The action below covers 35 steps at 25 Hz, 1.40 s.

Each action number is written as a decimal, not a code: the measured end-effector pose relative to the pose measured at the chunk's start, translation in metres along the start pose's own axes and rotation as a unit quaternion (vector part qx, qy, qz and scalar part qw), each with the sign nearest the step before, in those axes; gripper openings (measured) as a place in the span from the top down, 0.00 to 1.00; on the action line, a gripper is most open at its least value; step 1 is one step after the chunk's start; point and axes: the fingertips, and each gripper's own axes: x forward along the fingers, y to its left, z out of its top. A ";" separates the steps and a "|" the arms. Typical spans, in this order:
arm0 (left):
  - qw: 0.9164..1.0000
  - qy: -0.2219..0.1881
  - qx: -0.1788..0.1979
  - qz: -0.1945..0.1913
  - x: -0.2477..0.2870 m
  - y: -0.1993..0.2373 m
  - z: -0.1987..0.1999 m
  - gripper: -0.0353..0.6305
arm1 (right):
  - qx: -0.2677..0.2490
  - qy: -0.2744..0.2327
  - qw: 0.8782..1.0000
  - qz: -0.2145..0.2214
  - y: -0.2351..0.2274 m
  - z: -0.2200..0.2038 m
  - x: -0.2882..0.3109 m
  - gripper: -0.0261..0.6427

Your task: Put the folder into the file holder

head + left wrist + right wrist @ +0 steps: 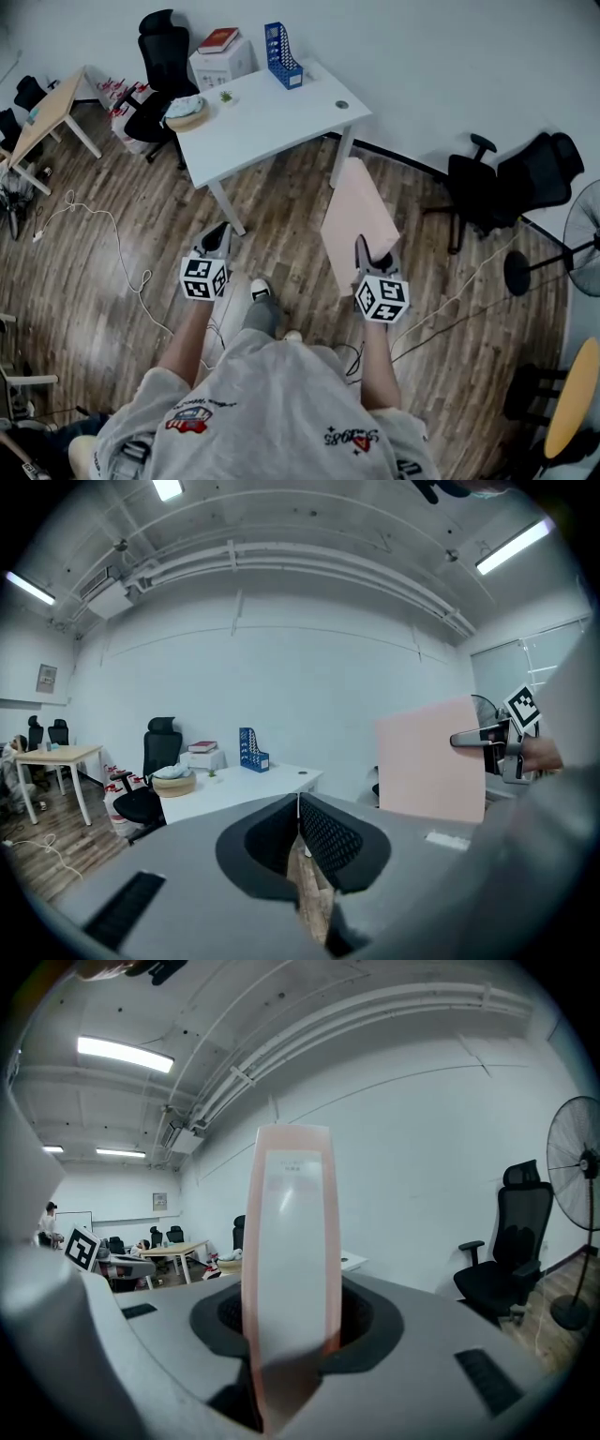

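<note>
The person holds two grippers over a brown wood-plank floor (281,202). The right gripper (372,255) is clamped on the one pale pink flat folder (356,216). In the right gripper view the folder's narrow spine, with a white label strip, stands upright between both jaws and fills the gap. From the head view the folder juts forward and upward from that gripper, in the air above the floor, just off the near right corner of the single white rectangular desk (272,122) and not touching it.

The left gripper (216,240) is empty. In its own view the two dark ribbed jaws meet at their tips with nothing between them.

One blue perforated plastic file holder (282,54) stands upright at the desk's far edge, well apart from the folder. Further left are one small green plant (225,96) and one round woven basket (185,112). One white box (223,64) with one red book (218,39) on it sits by the far left corner.

One black office chair (161,56) stands behind the desk. More black seating (525,178) stands to the right; I cannot tell if it is one chair or two. One standing fan (583,225) is at the right edge, one light wooden table (47,112) at the left.
</note>
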 end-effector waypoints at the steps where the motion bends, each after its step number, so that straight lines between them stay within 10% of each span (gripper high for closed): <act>1: 1.000 0.000 0.000 -0.003 0.007 0.000 0.002 0.93 | 0.001 0.001 1.000 -0.002 -0.004 0.001 0.004 0.73; 16: 0.999 0.008 -0.022 -0.046 0.178 0.030 0.029 0.93 | -0.010 0.020 1.000 -0.015 -0.049 0.028 0.129 0.73; 35: 0.997 0.000 -0.043 -0.057 0.401 0.168 0.101 0.93 | -0.034 0.016 0.999 -0.013 -0.058 0.113 0.387 0.73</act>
